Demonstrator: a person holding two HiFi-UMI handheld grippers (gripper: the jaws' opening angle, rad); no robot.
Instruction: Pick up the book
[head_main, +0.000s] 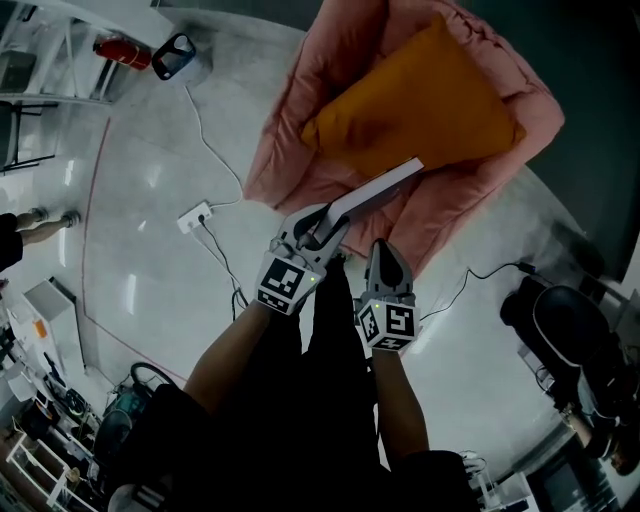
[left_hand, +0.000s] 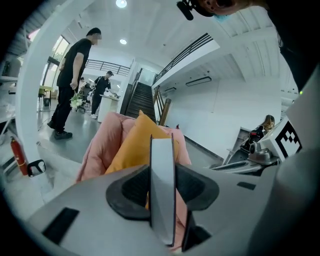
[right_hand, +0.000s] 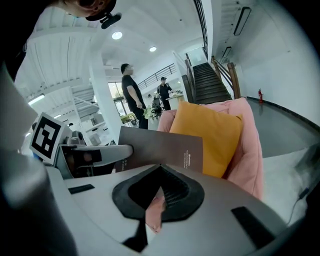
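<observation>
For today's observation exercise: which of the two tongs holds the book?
The left tongs: their jaws clamp the book edge-on. The right tongs grip nothing; their jaws meet empty.

1. This is a big open workplace hall, part lab and part office rather than a home. A polished grey floor (head_main: 150, 260) spreads wide under a high white ceiling with recessed lights (right_hand: 116, 35).
2. A dark staircase (left_hand: 139, 100) climbs to a railed upper gallery (left_hand: 187, 50).
3. A red fire extinguisher (left_hand: 19, 156) stands on the floor, and a white power strip (head_main: 195, 216) lies out in the open.
4. Shelving (head_main: 35, 400) crowded with gear lines one edge (the items are too small to tell apart).
5. People (left_hand: 72, 80) stand about near a white counter (left_hand: 107, 109).
6. A pink beanbag seat (head_main: 300, 110) with an orange cushion (head_main: 420, 105) makes a lounge corner.
</observation>
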